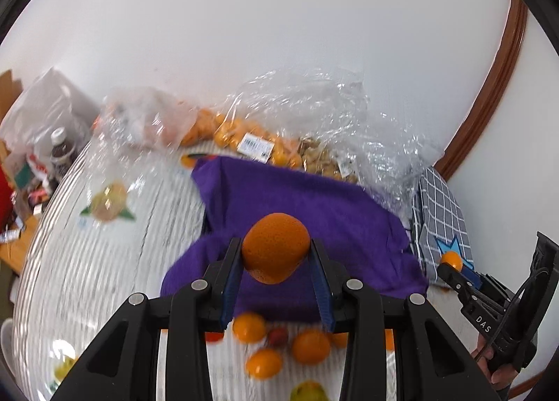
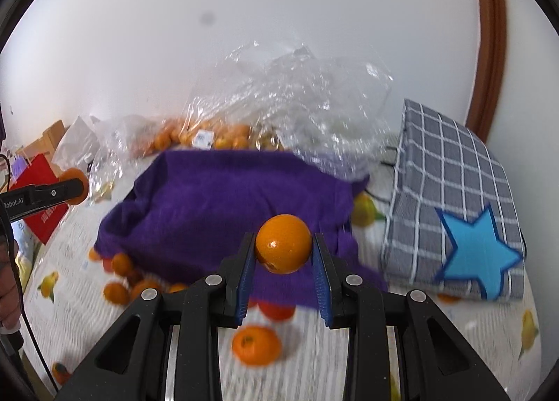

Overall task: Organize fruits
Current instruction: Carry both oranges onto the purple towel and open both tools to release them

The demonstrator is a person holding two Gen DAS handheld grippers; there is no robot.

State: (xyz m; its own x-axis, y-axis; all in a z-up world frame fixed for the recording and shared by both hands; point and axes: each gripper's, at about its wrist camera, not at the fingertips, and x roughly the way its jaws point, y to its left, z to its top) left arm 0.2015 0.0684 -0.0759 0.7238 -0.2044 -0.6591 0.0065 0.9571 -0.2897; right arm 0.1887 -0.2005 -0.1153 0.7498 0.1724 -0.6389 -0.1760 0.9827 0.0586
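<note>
Fingers (image 1: 231, 263) of each gripper tight around one orange (image 1: 275, 247).

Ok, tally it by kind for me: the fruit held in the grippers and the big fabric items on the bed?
Held oranges: 2, the rough orange in the left gripper, the smooth orange in the right gripper
Purple cloth: 1
Grey checked cushion: 1
Total: 4
</note>
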